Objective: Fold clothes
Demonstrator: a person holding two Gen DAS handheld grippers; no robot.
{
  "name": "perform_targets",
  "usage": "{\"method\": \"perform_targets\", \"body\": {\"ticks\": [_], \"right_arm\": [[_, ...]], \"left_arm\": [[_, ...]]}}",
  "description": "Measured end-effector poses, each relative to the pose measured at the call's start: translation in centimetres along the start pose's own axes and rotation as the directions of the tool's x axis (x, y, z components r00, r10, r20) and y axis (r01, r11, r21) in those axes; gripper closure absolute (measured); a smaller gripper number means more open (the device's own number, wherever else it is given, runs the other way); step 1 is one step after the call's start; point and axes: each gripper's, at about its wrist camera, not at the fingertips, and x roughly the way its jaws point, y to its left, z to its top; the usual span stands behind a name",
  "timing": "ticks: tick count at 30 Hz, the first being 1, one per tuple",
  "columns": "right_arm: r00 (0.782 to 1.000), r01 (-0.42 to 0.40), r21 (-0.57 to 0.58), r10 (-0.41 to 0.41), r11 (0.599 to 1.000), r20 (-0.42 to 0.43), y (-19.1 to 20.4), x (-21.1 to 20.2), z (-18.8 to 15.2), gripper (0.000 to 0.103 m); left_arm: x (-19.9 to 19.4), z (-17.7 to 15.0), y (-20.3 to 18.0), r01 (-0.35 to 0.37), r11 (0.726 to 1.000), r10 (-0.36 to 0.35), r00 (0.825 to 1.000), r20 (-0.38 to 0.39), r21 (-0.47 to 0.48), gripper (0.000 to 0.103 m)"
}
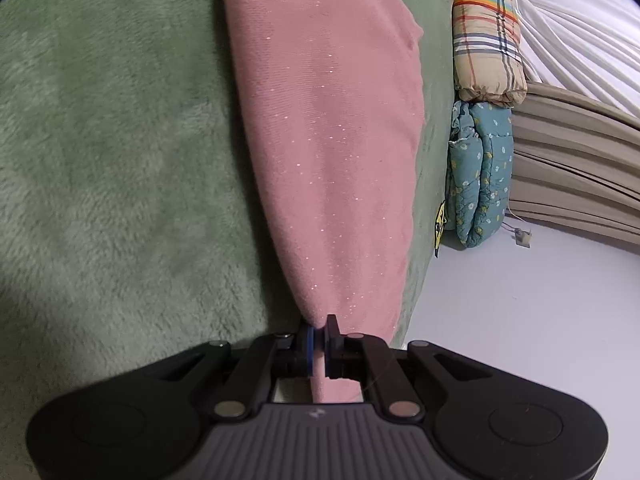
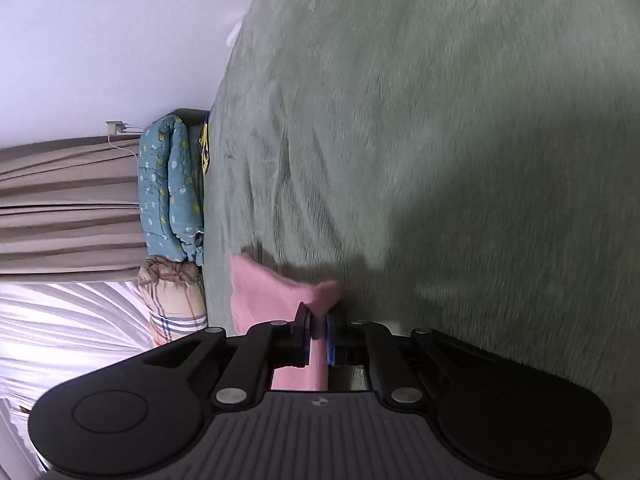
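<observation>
No legible text anywhere; yellow tag (image 1: 440,222) at green blanket (image 1: 112,160) edge bears black marks, unreadable.

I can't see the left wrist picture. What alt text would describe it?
The left claw is shut on the near end of a pink garment, which stretches away over a fuzzy green blanket. To the right, a plaid quilt and a teal floral quilt are bundled against beige curtains.
</observation>
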Motion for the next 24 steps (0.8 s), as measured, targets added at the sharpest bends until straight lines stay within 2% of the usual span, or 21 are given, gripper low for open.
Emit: {"method": "perform_targets", "body": {"ticks": [2, 4, 7, 9, 10, 11, 12, 15, 17, 19, 20, 22, 24], "right_arm": [[1.0, 0.005, -0.072, -0.004, 0.997, 0.008, 0.8, -0.2, -0.1, 0.097], [1.0, 0.012, -0.073, -0.011, 0.997, 0.014, 0.8, -0.5, 0.0, 0.097], [0.998, 0.046, -0.018, -0.045, 0.999, 0.035, 0.3, -1.5, -0.2, 0.09], [0.998, 0.05, 0.001, -0.05, 0.999, 0.041, 0.0, -3.1, -1.6, 0.086], [0.999, 0.039, -0.004, -0.039, 0.999, 0.017, 0.1, -3.5, -2.3, 0.077], [0.999, 0.012, -0.006, -0.012, 1.0, -0.045, 0.2, -3.8, -3.6, 0.067], [0.992, -0.012, 0.007, 0.013, 1.0, -0.122, 0.3, -3.6, -5.0, 0.065], [0.948, -0.052, 0.061, 0.069, 0.997, -0.312, 0.7, -1.6, -8.8, 0.064], [0.928, -0.027, 0.049, 0.043, 0.998, -0.371, 1.2, 0.0, -11.1, 0.063], [0.918, 0.021, 0.048, 0.0, 0.999, -0.396, 1.6, 1.7, -13.3, 0.063], [0.916, 0.028, 0.054, -0.004, 0.998, -0.402, 1.8, 2.1, -13.9, 0.063], [0.919, 0.036, 0.049, -0.014, 0.998, -0.395, 2.3, 3.1, -15.1, 0.072], [0.928, 0.026, 0.052, -0.005, 0.998, -0.373, 2.3, 3.3, -15.3, 0.098]], "left_arm": [[-0.2, 0.0, 0.0, -0.006, 1.0, 0.006, 1.0, 0.0, 0.022, 0.099], [-0.3, 0.0, -0.3, -0.013, 0.998, 0.013, 1.0, 0.001, 0.056, 0.099], [-0.8, 0.1, -0.1, -0.014, 0.997, 0.014, 1.0, -0.001, 0.075, 0.099], [-0.8, 0.1, 0.1, -0.006, 0.998, 0.006, 1.0, -0.002, 0.06, 0.099], [-0.8, 0.0, 0.2, 0.001, 0.999, -0.001, 1.0, -0.003, 0.052, 0.099], [-0.8, 0.0, 0.3, 0.008, 0.999, -0.007, 1.0, -0.005, 0.039, 0.099], [-0.8, 0.0, 0.4, 0.014, 1.0, -0.014, 1.0, -0.007, 0.024, 0.099], [-0.8, 0.0, 0.8, 0.033, 0.999, -0.034, 0.999, -0.015, -0.026, 0.099], [-0.9, 0.1, 0.7, 0.038, 0.998, -0.039, 0.999, -0.02, -0.039, 0.099], [-1.0, 0.2, 0.5, 0.04, 0.999, -0.041, 0.999, -0.022, -0.032, 0.099], [-1.1, 0.3, 0.3, 0.042, 0.999, -0.042, 0.999, -0.023, -0.028, 0.099], [-0.9, 0.2, 0.2, 0.039, 0.999, -0.039, 0.999, -0.021, -0.015, 0.099], [-0.8, 0.3, 0.3, 0.027, 1.0, -0.028, 0.999, -0.02, -0.01, 0.099]]}}
